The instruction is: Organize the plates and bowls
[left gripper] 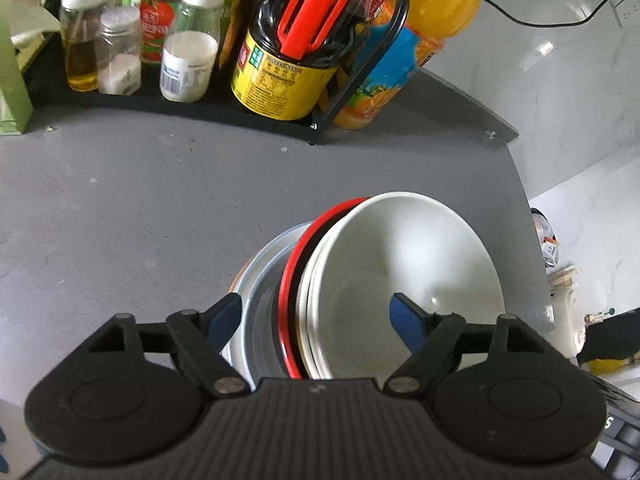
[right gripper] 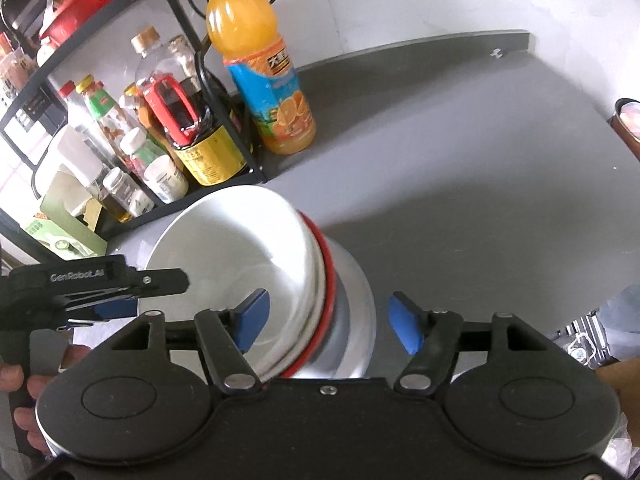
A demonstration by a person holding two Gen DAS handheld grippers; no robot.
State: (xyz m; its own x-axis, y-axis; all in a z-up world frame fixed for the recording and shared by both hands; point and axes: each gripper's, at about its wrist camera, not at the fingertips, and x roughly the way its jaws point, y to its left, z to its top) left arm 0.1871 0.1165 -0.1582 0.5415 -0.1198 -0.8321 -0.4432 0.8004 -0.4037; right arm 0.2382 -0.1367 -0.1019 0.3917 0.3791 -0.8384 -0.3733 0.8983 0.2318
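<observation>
Both hand-held grippers wide, straddling the nested stack: glossy white ceramic bowl inside red-rimmed plate, on grey worktop; likely steadying it.

White bowl nested in red-rimmed bowl and steel bowl, stack tilted

Right hand-held gripper, jaws apart, straddles tilted stack of bowls on grey counter

Orange juice bottle on grey counter; black rack of condiment bottles, yellow-labelled jar
</observation>
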